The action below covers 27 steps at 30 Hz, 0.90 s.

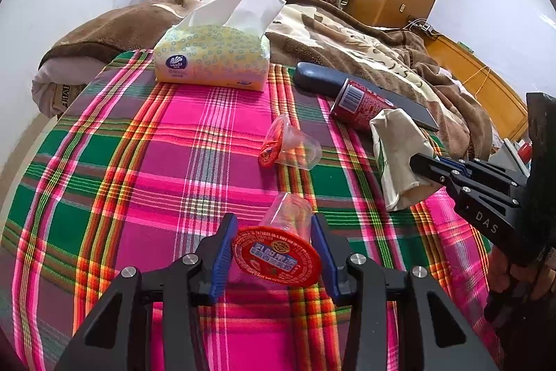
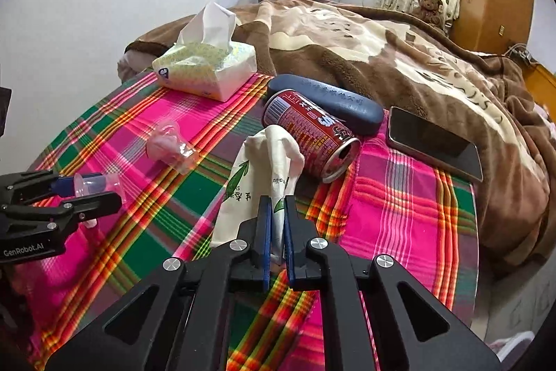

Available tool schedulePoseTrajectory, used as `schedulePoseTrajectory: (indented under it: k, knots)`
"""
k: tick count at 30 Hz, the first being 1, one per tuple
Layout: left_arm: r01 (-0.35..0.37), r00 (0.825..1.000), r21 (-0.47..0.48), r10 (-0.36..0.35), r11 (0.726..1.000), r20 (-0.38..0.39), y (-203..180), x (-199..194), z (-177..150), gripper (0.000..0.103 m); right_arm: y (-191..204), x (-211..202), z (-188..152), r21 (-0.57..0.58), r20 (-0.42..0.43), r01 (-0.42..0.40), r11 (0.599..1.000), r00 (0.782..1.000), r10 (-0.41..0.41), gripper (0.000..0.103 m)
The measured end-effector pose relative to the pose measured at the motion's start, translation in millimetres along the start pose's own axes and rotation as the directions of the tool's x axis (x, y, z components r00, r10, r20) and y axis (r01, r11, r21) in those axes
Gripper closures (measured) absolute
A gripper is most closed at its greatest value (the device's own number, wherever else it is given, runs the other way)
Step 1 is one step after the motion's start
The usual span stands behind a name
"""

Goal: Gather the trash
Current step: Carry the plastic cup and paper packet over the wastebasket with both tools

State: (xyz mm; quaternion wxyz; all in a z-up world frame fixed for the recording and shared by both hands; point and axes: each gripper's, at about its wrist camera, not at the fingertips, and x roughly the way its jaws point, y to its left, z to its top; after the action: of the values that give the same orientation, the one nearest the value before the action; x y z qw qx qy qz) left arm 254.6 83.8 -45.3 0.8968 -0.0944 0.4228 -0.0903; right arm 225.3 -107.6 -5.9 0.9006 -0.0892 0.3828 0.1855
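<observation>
Trash lies scattered on the plaid bed [image 1: 139, 162]: your left tongs [image 1: 274, 252] pinch a clear cup [image 1: 281, 232] near the front edge, while your right tongs [image 2: 276, 242] press on the white bag [image 2: 264, 169], likely holding it ready for loading

A tissue pack [image 2: 205, 72] lies at the plaid cloth's [image 2: 399, 197] far edge. Right of the pack lies a blue glasses case [image 2: 344, 103], then a dark phone [image 2: 434, 141], beside a brown blanket [image 2: 382, 51].
</observation>
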Motion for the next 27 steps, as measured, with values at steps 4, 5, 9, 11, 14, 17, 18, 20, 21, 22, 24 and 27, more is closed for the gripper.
schedulePoseTrajectory:
  k: [4,5,9,11,14,17,18,20,21,22,24,27]
  knots:
    - [0.0,1.0,0.003,0.0,1.0,0.005,-4,-6,-2,0.059,-1,-6,-2,0.036,0.004,-0.031,0.999,1.0,0.031,0.097]
    - [0.002,1.0,0.003,-0.002,1.0,0.006,-5,-8,-3,0.059,-2,-8,-3,0.041,0.004,-0.033,0.999,0.999,0.033,0.097]
    - [0.008,1.0,0.007,-0.008,1.0,0.017,-12,-17,-5,0.059,-2,-17,-4,0.062,0.013,-0.051,0.997,0.999,0.05,0.097]
    - [0.012,1.0,0.007,-0.013,1.0,0.019,-15,-20,-5,0.059,-1,-22,-5,0.064,0.017,-0.056,0.996,0.998,0.055,0.097]
    - [0.02,0.999,0.019,-0.021,1.0,0.03,-22,-28,-7,0.059,-1,-30,-8,0.07,0.022,-0.051,0.996,0.999,0.05,0.097]
    - [0.028,0.999,0.032,-0.03,0.999,0.04,-31,-37,-8,0.059,-7,-42,-13,0.097,0.033,-0.059,0.994,0.998,0.056,0.097]
    - [0.03,0.999,0.036,-0.032,0.999,0.044,-34,-39,-9,0.059,-8,-45,-14,0.102,0.034,-0.057,0.993,0.998,0.054,0.097]
    - [0.034,0.998,0.047,-0.036,0.998,0.049,-41,-44,-11,0.059,-11,-52,-17,0.114,0.045,-0.06,0.992,0.998,0.055,0.097]
    - [0.036,0.998,0.051,-0.039,0.998,0.05,-44,-46,-12,0.059,-13,-56,-19,0.121,0.045,-0.054,0.991,0.998,0.049,0.097]
    - [0.038,0.998,0.056,-0.04,0.998,0.052,-48,-49,-13,0.059,-14,-59,-21,0.124,0.049,-0.053,0.991,0.998,0.047,0.097]
    - [0.039,0.997,0.072,-0.043,0.997,0.06,-56,-53,-15,0.059,-18,-67,-25,0.135,0.058,-0.051,0.99,0.997,0.043,0.097]
    - [0.047,0.996,0.091,-0.053,0.995,0.069,-69,-60,-18,0.059,-23,-77,-32,0.151,0.07,-0.045,0.987,0.997,0.035,0.097]
